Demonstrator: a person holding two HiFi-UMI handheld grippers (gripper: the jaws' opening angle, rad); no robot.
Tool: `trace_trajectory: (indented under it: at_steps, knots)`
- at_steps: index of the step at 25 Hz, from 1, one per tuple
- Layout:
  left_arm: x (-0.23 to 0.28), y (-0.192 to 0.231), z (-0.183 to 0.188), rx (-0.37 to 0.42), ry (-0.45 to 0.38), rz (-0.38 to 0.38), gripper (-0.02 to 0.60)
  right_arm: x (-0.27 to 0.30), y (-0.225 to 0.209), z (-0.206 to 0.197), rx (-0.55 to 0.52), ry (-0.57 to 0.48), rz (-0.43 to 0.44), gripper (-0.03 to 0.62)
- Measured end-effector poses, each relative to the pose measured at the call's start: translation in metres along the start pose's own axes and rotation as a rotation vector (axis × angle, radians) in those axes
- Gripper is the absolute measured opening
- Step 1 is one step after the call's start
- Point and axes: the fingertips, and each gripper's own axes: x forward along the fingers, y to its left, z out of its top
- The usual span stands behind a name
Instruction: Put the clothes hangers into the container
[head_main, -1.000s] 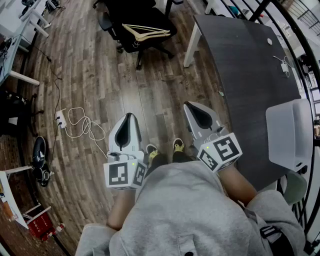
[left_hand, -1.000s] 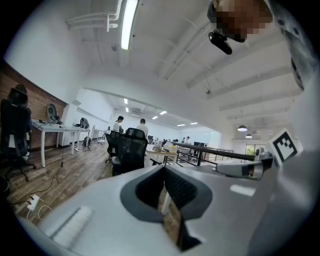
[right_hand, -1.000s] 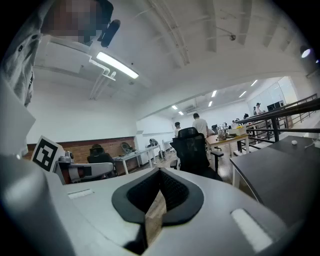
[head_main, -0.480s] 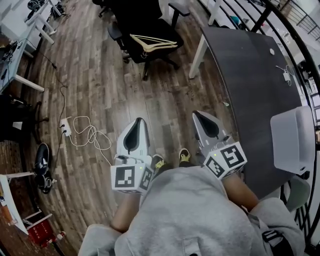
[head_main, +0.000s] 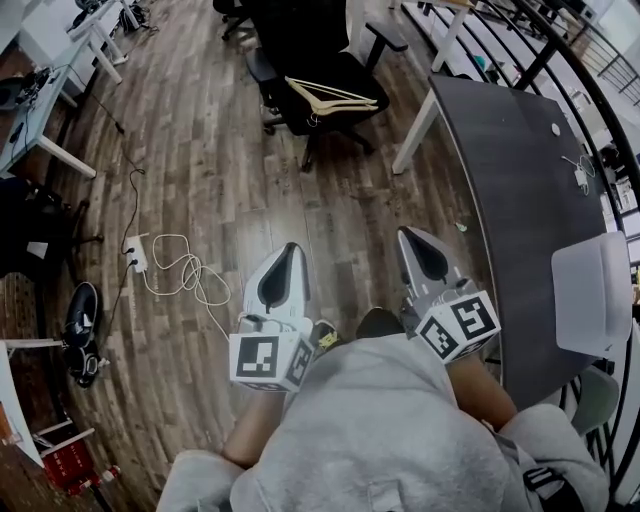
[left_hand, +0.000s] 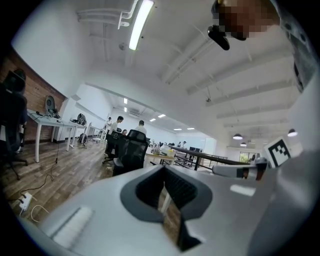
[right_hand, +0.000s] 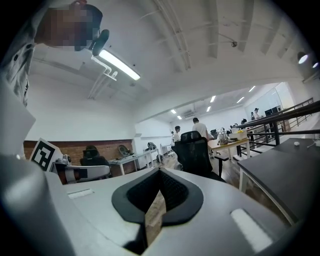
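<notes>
Several pale wooden clothes hangers (head_main: 335, 97) lie on the seat of a black office chair (head_main: 300, 60) at the top of the head view. The container, a translucent white bin (head_main: 592, 295), stands on the dark table (head_main: 500, 170) at the right edge. My left gripper (head_main: 290, 250) and right gripper (head_main: 412, 235) are held side by side over the wood floor, well short of the chair. Both are shut and empty. The left gripper (left_hand: 164, 167) and the right gripper (right_hand: 160, 171) each point level toward the black chair (left_hand: 131, 150) (right_hand: 195, 152).
A power strip with a coiled white cable (head_main: 170, 270) lies on the floor to the left, with dark shoes (head_main: 80, 310) beyond it. White desks line the left side. The table's white leg (head_main: 415, 140) stands beside the chair. People stand far off in the room.
The person has walked forward. The chair with the hangers sits lower and nearer in the head view, and both grippers have moved along with the body, still shut.
</notes>
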Motion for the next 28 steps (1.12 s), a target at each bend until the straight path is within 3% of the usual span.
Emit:
trace_trajectory:
  at_steps: [7, 15, 23, 28]
  knots:
    - [-0.011, 0.019, -0.005, -0.016, -0.008, -0.009, 0.011, 0.009, 0.023, -0.008, -0.041, -0.004, 0.027, -0.003]
    - [0.014, 0.029, -0.007, 0.003, 0.004, -0.018, 0.011, 0.032, 0.009, -0.009, -0.040, -0.011, 0.024, -0.003]
    - [0.079, 0.058, -0.004, 0.013, 0.020, 0.005, 0.011, 0.099, -0.027, -0.007, -0.022, -0.006, 0.058, -0.003]
    - [0.150, 0.067, -0.001, 0.030, 0.033, 0.019, 0.011, 0.144, -0.070, -0.003, -0.038, 0.022, 0.051, -0.003]
